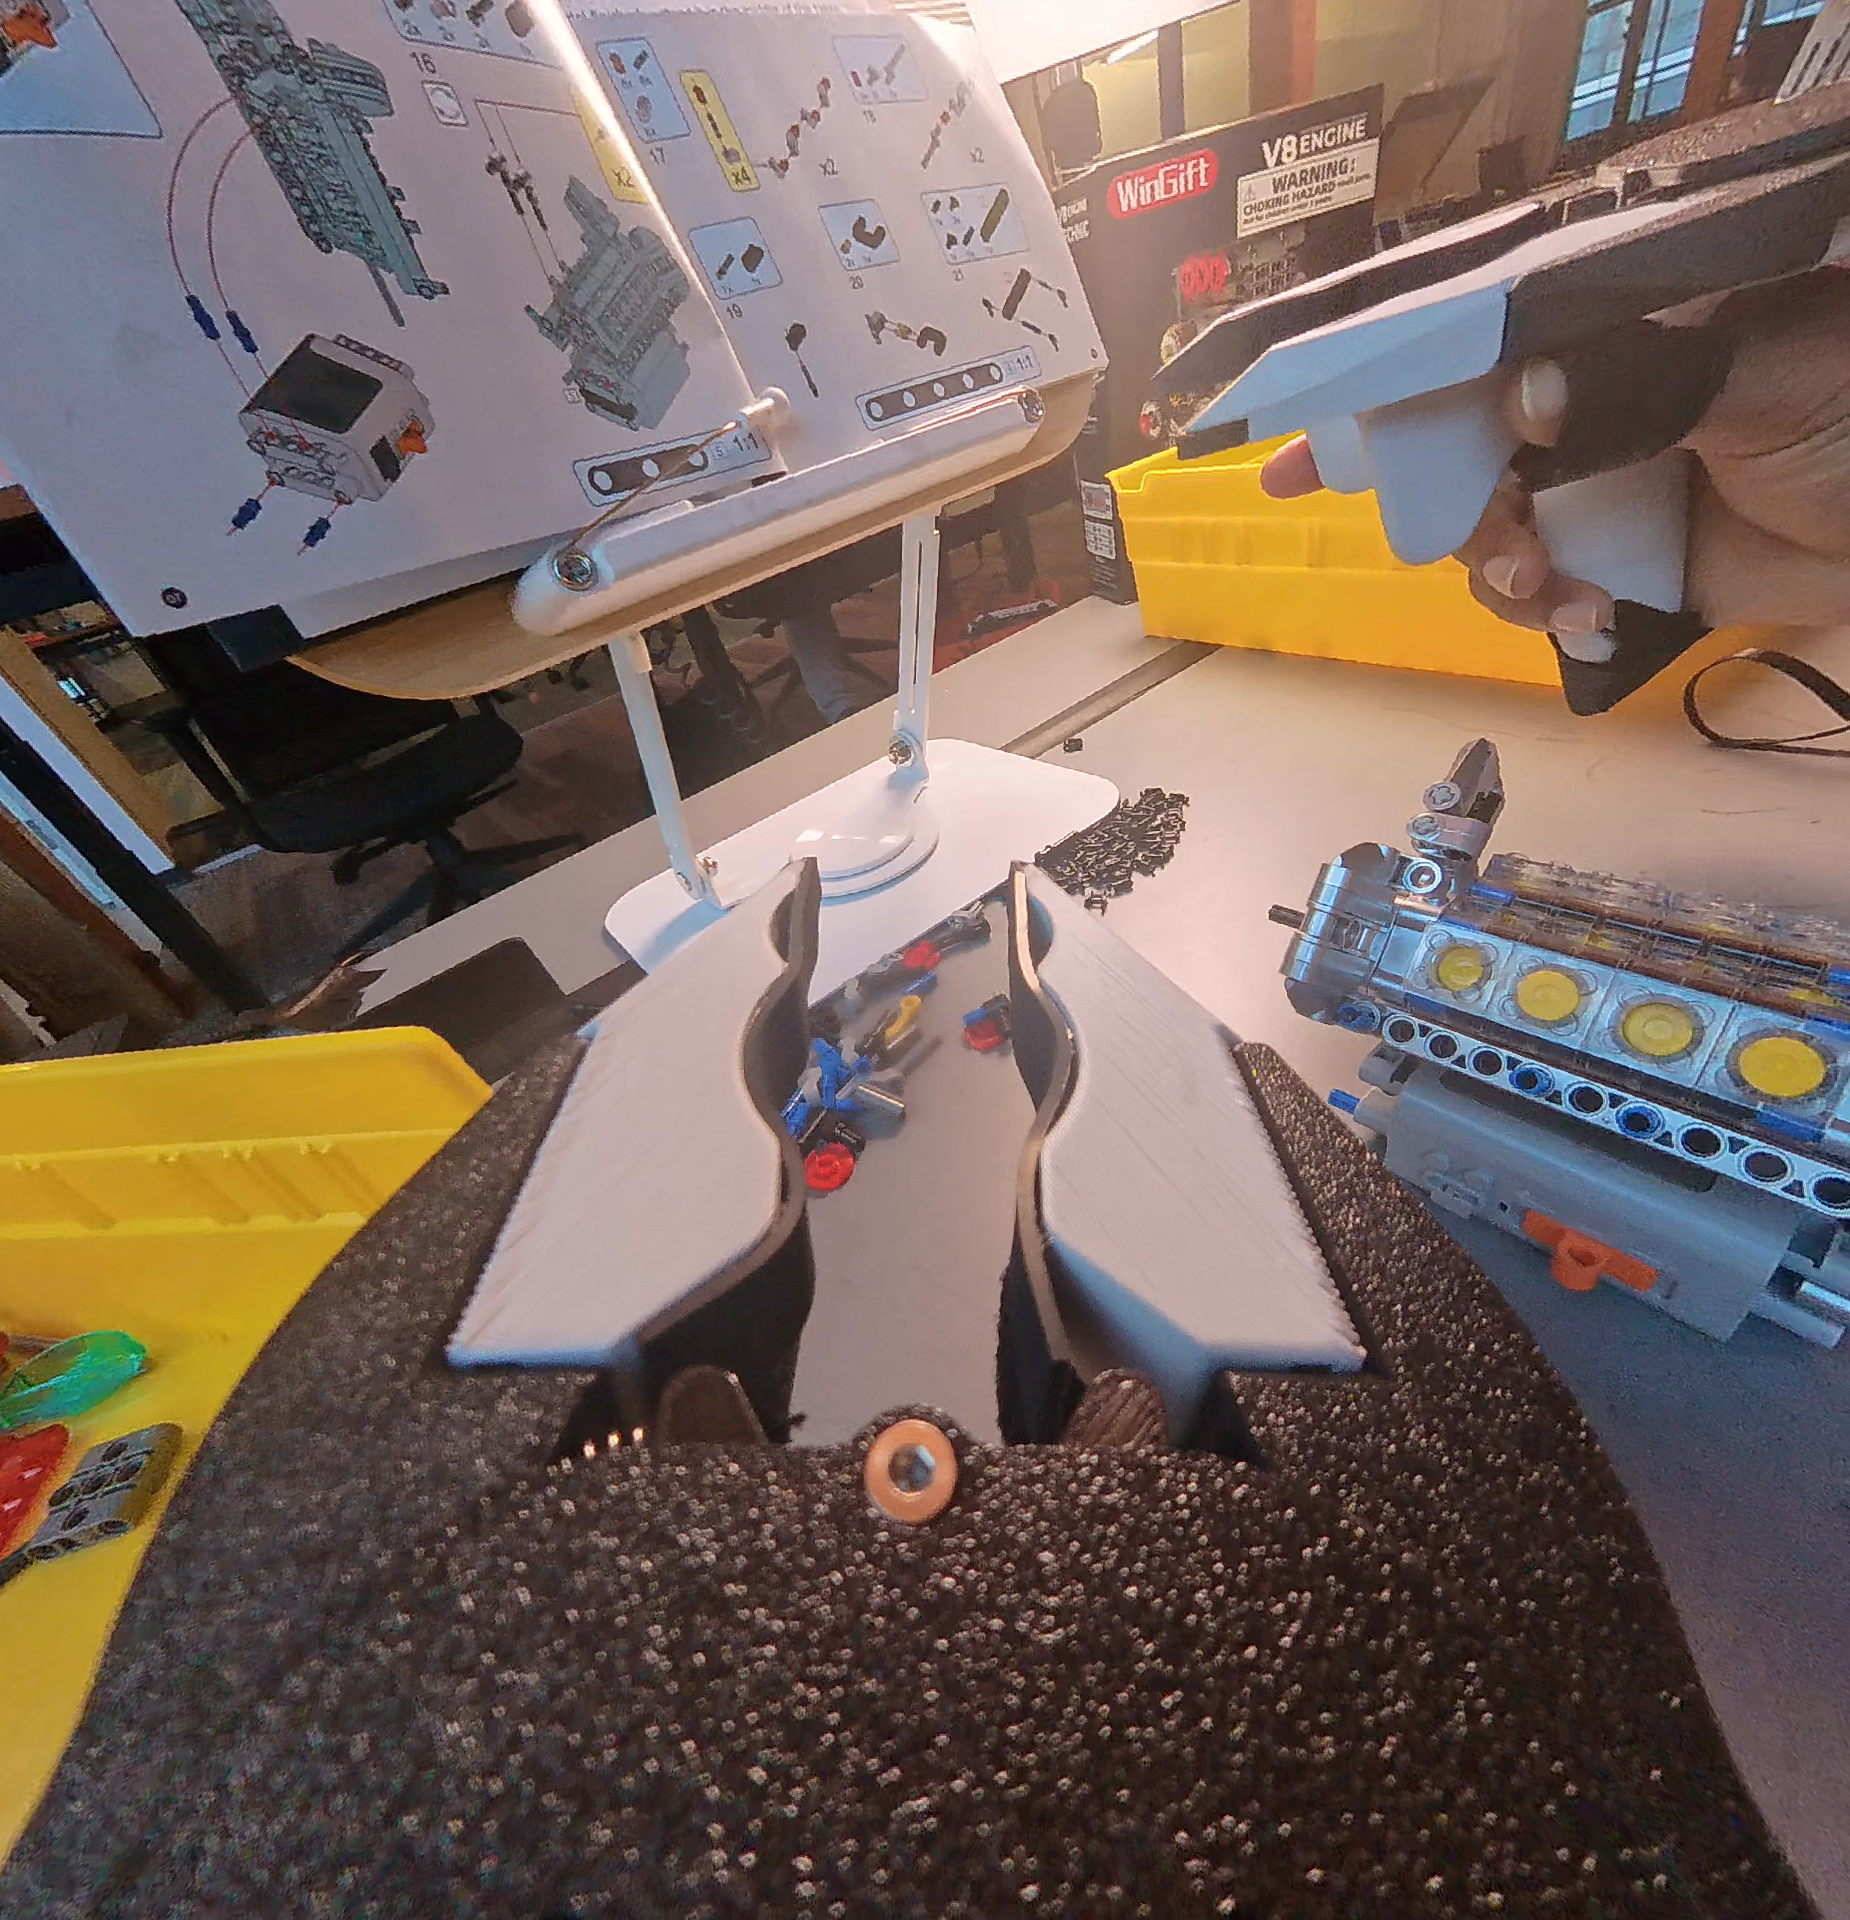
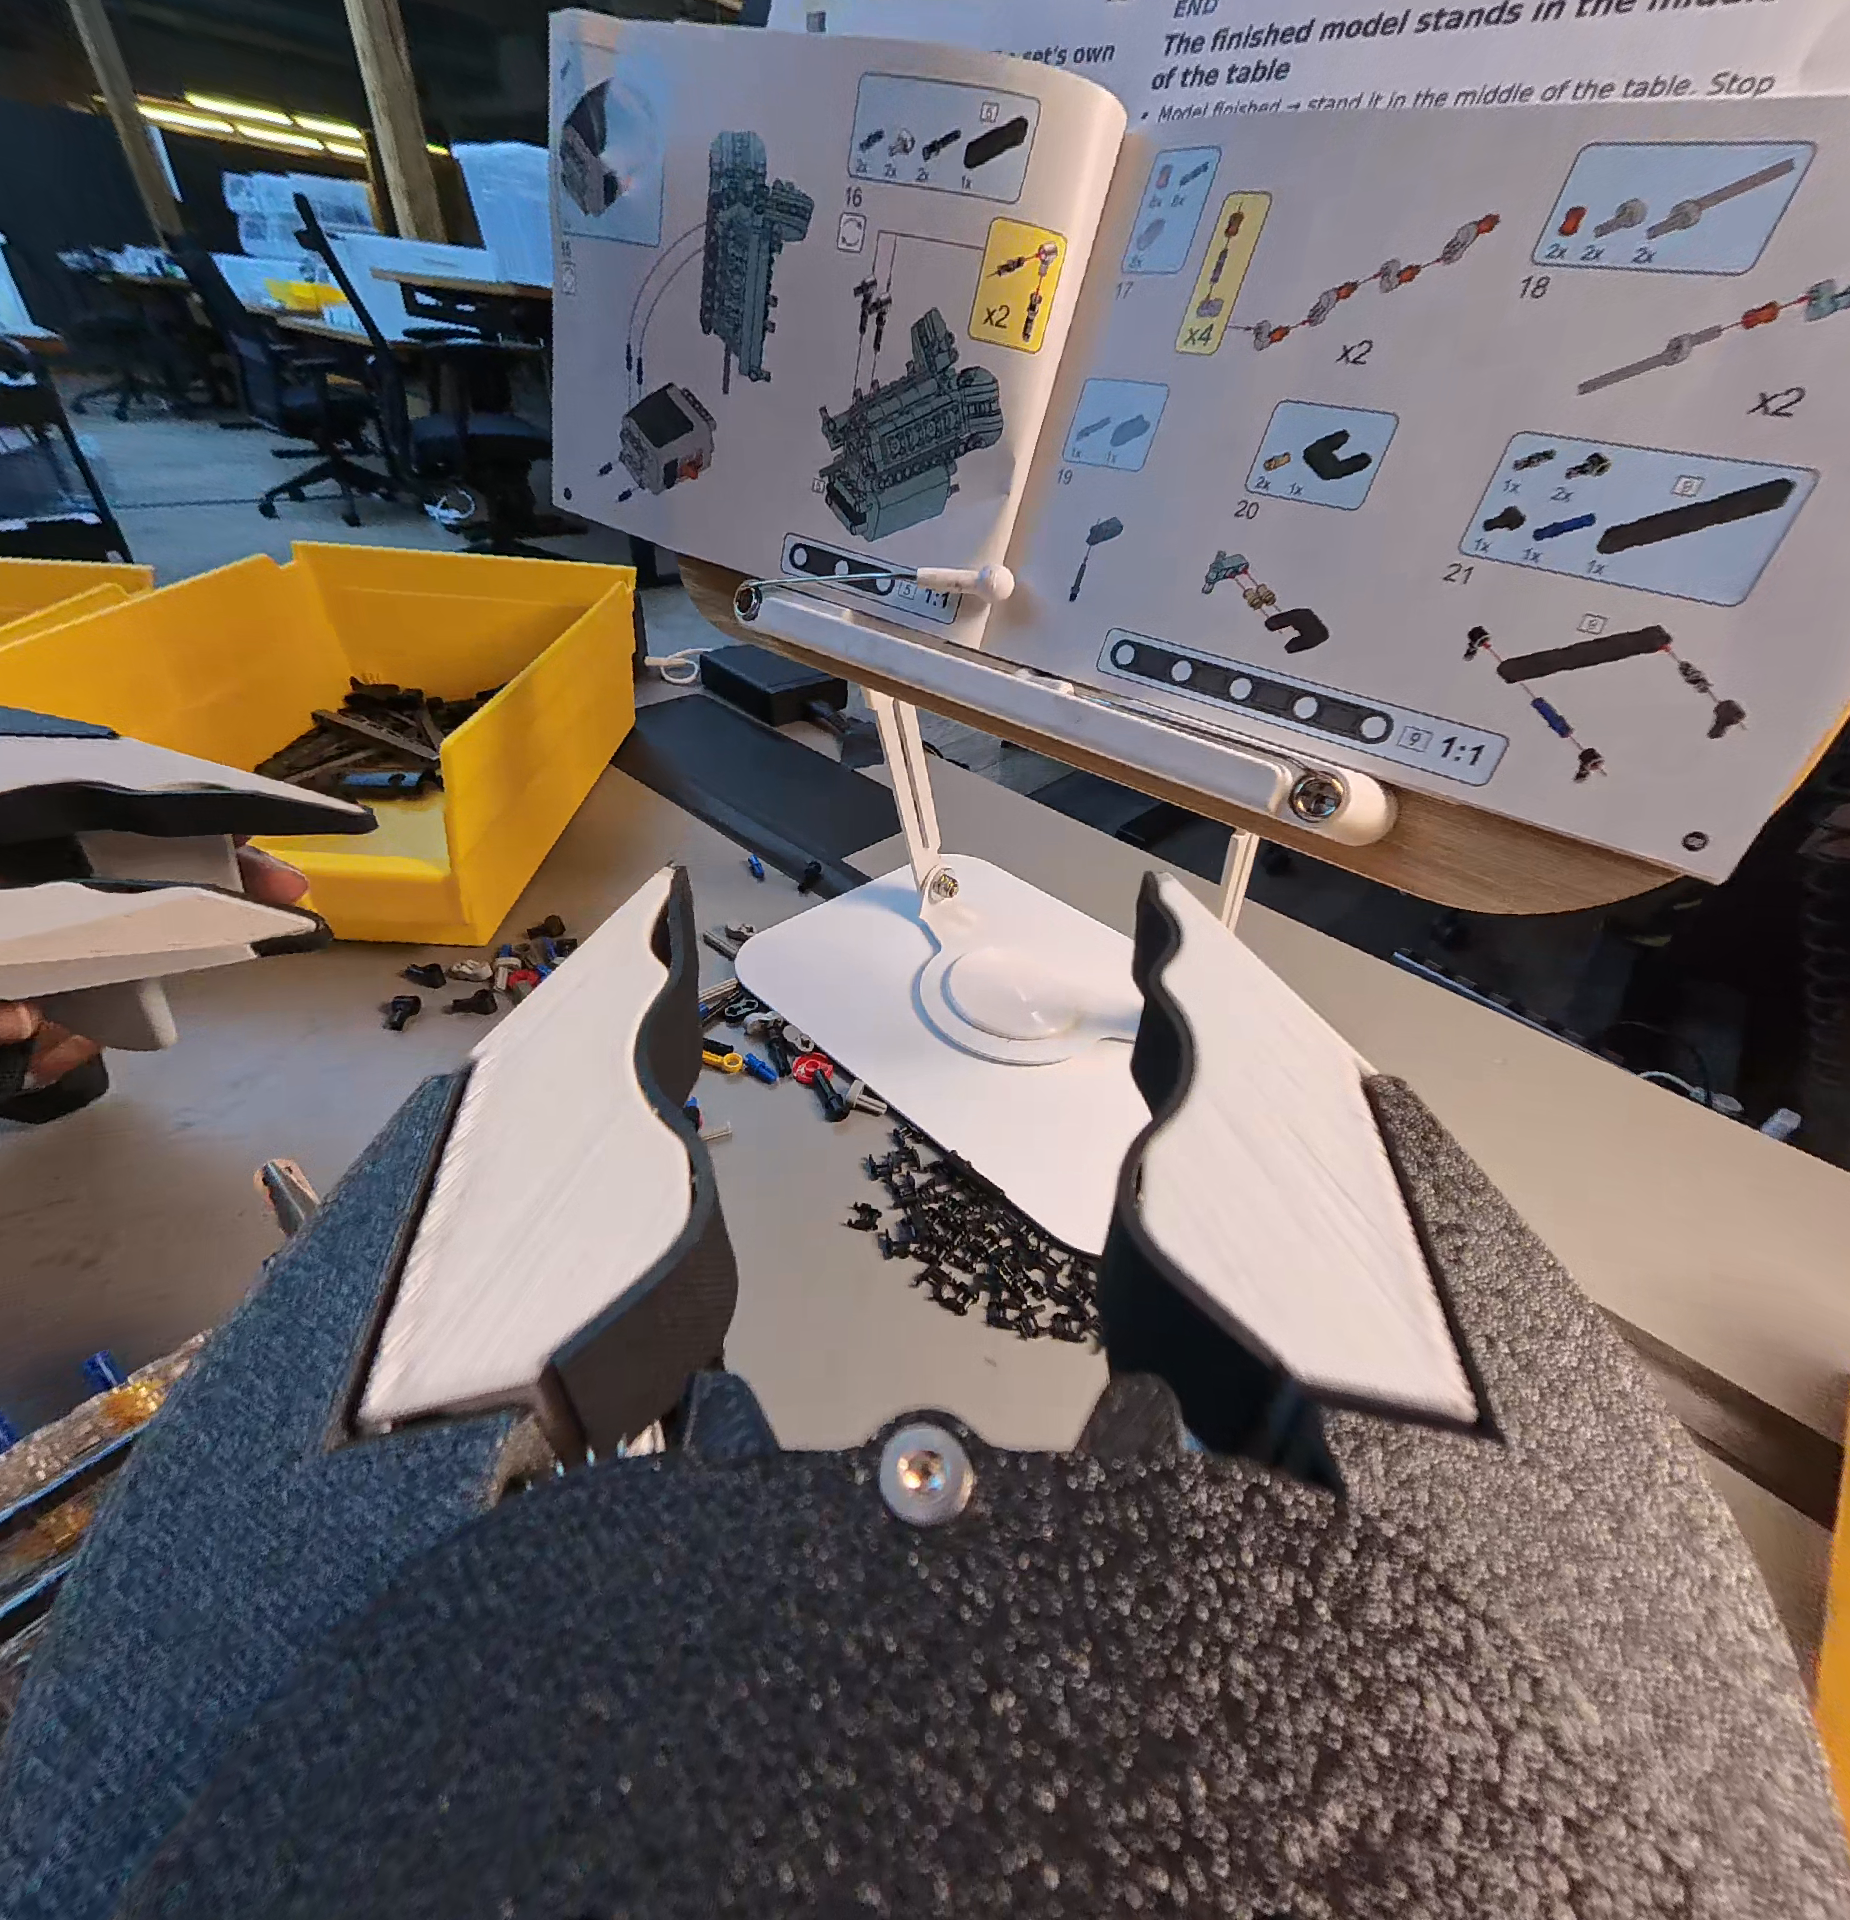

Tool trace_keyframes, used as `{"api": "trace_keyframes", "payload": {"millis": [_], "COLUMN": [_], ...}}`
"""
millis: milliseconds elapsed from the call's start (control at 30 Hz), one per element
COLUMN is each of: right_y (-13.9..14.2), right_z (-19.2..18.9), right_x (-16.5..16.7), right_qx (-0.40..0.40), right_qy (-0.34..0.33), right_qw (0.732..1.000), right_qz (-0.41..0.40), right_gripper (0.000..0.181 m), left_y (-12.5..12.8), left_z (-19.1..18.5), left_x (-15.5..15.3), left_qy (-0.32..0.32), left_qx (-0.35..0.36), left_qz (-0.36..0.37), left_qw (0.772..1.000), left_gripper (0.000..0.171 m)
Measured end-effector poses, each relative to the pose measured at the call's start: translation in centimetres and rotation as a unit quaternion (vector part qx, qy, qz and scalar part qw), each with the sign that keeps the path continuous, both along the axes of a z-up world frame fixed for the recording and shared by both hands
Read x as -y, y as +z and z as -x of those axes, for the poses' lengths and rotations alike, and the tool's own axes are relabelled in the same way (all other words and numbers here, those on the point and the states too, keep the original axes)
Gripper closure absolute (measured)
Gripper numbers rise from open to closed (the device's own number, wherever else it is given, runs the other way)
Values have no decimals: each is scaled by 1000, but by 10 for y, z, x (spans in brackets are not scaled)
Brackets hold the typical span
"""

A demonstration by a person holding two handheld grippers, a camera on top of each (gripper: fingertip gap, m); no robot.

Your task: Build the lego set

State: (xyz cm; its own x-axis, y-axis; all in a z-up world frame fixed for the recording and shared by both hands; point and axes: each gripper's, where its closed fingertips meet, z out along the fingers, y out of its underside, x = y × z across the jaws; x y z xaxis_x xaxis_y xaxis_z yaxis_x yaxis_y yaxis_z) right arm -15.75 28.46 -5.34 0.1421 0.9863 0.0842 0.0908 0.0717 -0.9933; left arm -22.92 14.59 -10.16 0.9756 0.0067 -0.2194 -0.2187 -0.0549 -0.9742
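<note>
Small parts [image 1: 859,1081]: a loose scatter of blue, red, black and yellow building pieces lay on the grey surface [image 1: 1264,790], seen through the gap between the left fingers and just in front of the stand's white base plate [image 1: 1004,821].
Left gripper [image 1: 910,935]: its white fingers with black inner pads stood apart with nothing between them, hovering above the scatter without touching it.
Right gripper [image 2: 905,914]: its fingers were spread wide and empty, pointing over the base plate [image 2: 1004,1132]; the same scatter [image 2: 786,1060] lay just left of the plate's near edge.
Black pins [image 2: 983,1257]: a dense heap lay on the surface against the plate's near corner, between the right fingers; in the left wrist view the heap [image 1: 1118,842] sat to the right of the plate.
Engine model [image 1: 1617,1070]: a partly built grey block with four yellow discs along its top and a row of holes below lay on the surface to the right of the left gripper, apart from it.
Instruction booklet [image 2: 1316,416]: open on a tilted wooden stand above the plate, held by a white bar.
Yellow bin [image 2: 401,727]: held black parts, left of the stand, beside the other gripper.
Near bin [image 1: 173,1195]: yellow, at the left gripper's left.
</note>
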Motion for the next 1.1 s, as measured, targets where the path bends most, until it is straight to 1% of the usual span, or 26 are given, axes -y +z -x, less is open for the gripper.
{"api": "trace_keyframes", "payload": {"millis": [300, 433, 567, 667, 867, 933, 1000, 1100], "right_y": [-14, -12, -13, -16, -24, -26, -28, -27], "right_z": [3, 2, 2, 5, 11, 12, 12, 11], "right_x": [4, 4, 5, 7, 15, 17, 18, 19], "right_qx": [3, -9, -26, -26, -18, -16, -13, -14], "right_qy": [7, 5, 9, 12, 22, 24, 24, 21], "right_qw": [1000, 1000, 999, 999, 1000, 1000, 1000, 1000], "right_qz": [11, 8, 23, 19, 12, 13, 12, 3], "right_gripper": [98, 99, 103, 104, 104, 104, 104, 105], "left_y": [1, -2, -4, 3, 18, 25, 30, 29], "left_z": [4, 7, 9, 11, 24, 29, 31, 27], "left_x": [3, 1, -1, -7, -33, -41, -44, -38], "left_qy": [4, 7, 13, 19, 34, 36, 34, 25], "left_qx": [14, 12, 7, 4, 1, 13, 27, 27], "left_qz": [-4, 0, 0, -14, -35, -47, -57, -60], "left_qw": [1000, 1000, 1000, 1000, 999, 998, 997, 998], "left_gripper": [137, 137, 137, 137, 137, 137, 137, 137]}}
